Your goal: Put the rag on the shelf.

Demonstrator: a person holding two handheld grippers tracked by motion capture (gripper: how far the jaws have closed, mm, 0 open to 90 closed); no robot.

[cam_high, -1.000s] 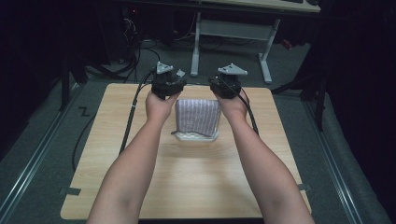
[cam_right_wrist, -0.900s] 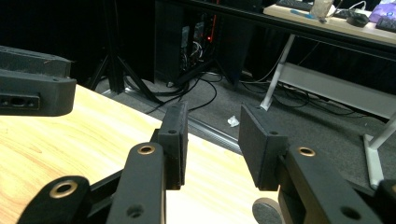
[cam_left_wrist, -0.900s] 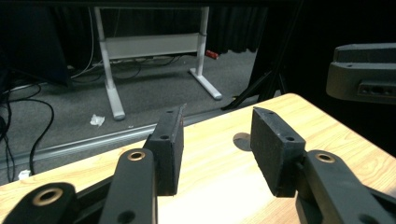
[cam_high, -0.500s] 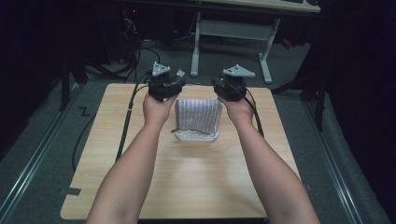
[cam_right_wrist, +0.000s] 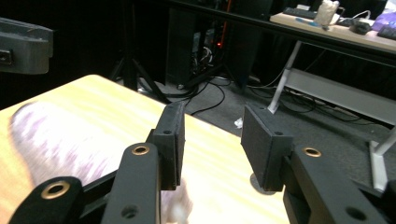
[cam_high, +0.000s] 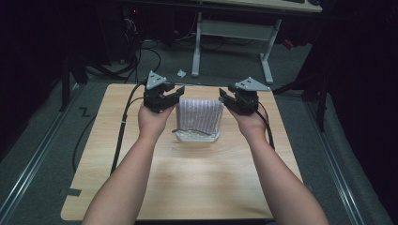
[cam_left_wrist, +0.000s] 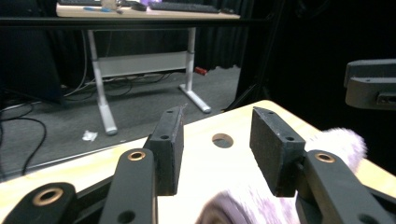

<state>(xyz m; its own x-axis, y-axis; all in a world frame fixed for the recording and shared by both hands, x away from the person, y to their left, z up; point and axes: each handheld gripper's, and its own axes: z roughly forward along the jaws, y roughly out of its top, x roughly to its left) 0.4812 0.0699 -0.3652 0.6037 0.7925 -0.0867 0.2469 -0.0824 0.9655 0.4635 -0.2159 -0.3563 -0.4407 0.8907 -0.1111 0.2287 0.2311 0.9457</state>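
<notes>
A folded cloth (cam_high: 198,117), white with fine purple stripes, lies on the far half of the wooden table (cam_high: 187,187). My left gripper (cam_high: 178,90) hovers just left of its far corner, jaws apart and empty. My right gripper (cam_high: 224,97) hovers at the cloth's right far corner; its jaws have just been opening and nothing is between them. In the left gripper view the open left gripper (cam_left_wrist: 217,126) has the blurred cloth (cam_left_wrist: 336,142) below and to the right. In the right gripper view the open right gripper (cam_right_wrist: 212,126) has the cloth (cam_right_wrist: 70,135) at the left.
A round hole (cam_left_wrist: 222,140) is near the table's far edge. Beyond the table stands a desk with white metal legs (cam_high: 197,47), and cables (cam_high: 141,51) lie on the grey floor. Each gripper's black cable (cam_high: 123,126) trails over the table.
Both hands have moved apart, away from the cloth's far edge, and a little nearer to the person. The right gripper's jaws look wider. The cloth lies as before.
</notes>
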